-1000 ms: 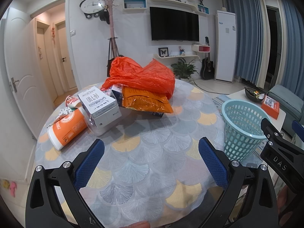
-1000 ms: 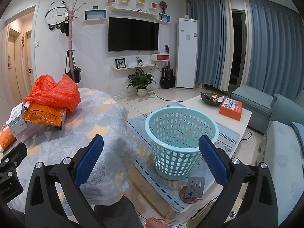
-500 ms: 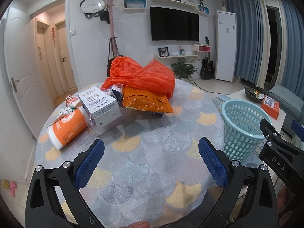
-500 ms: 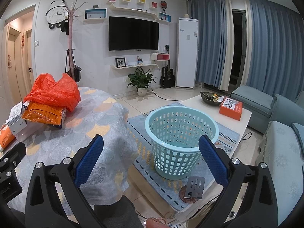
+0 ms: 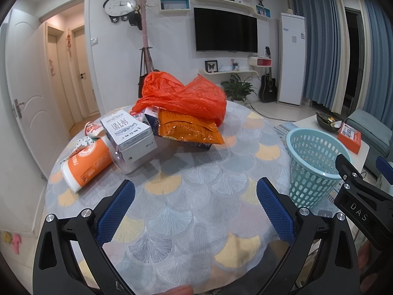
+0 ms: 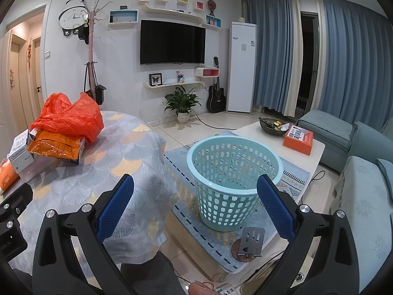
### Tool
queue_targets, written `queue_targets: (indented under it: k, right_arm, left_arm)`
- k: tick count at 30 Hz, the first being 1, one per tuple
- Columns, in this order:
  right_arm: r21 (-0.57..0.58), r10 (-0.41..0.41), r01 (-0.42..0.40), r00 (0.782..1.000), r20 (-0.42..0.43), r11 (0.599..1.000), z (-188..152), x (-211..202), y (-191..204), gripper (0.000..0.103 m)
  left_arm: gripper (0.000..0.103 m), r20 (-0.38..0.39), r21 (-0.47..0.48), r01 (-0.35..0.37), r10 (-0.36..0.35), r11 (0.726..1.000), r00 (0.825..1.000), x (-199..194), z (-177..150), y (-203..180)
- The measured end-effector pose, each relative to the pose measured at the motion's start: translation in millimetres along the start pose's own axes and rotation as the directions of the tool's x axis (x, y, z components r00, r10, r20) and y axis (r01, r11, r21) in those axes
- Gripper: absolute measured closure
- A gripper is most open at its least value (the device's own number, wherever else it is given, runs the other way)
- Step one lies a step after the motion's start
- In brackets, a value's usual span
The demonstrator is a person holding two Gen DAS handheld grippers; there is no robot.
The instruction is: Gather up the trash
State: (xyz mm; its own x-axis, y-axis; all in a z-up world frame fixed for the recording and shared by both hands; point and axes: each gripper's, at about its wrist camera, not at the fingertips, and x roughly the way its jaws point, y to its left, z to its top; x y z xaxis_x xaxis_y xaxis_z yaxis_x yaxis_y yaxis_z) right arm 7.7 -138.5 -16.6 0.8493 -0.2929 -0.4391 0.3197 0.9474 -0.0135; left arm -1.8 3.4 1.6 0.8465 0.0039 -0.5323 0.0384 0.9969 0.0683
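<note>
A round table [image 5: 196, 216] draped in a cloth of grey, white and yellow fan shapes fills the middle of the left wrist view, and the trash sits bunched in its upper left part: a crumpled orange plastic bag [image 5: 186, 95] lies on top of a shiny orange snack packet [image 5: 189, 130], a white carton [image 5: 127, 132] lies just left of that, and an orange paper cup [image 5: 86, 167] lies tipped on its side at the far left. The left gripper [image 5: 196, 204] hovers low in the frame over bare cloth, its blue-padded jaws spread wide with nothing between them. At the right of that view a pale turquoise basket [image 5: 312, 164] stands on the floor just beside the table edge. In the right wrist view the same basket [image 6: 233, 179] sits at centre on a patterned rug [image 6: 186, 211], and the right gripper [image 6: 195, 204] is likewise spread wide and holding nothing, in front of it. Behind, a white wall carries a black television [image 6: 172, 43], a clock [image 6: 72, 17] at upper left and small coloured shelves; blue curtains [image 6: 343, 56] hang at the right, above a grey-blue sofa [image 6: 363, 172] and a low white table [image 6: 282, 145]
</note>
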Motion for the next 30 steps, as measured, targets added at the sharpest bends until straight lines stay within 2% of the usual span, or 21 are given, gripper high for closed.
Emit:
queue_targets:
  k: [30]
  right_arm:
    - [-0.005, -0.006, 0.006, 1.0, -0.006, 1.0, -2.8, 2.0, -0.2, 0.007]
  left_arm:
    - [0.007, -0.007, -0.001, 0.0, 0.0, 1.0, 1.0, 2.2, -4.2, -0.7]
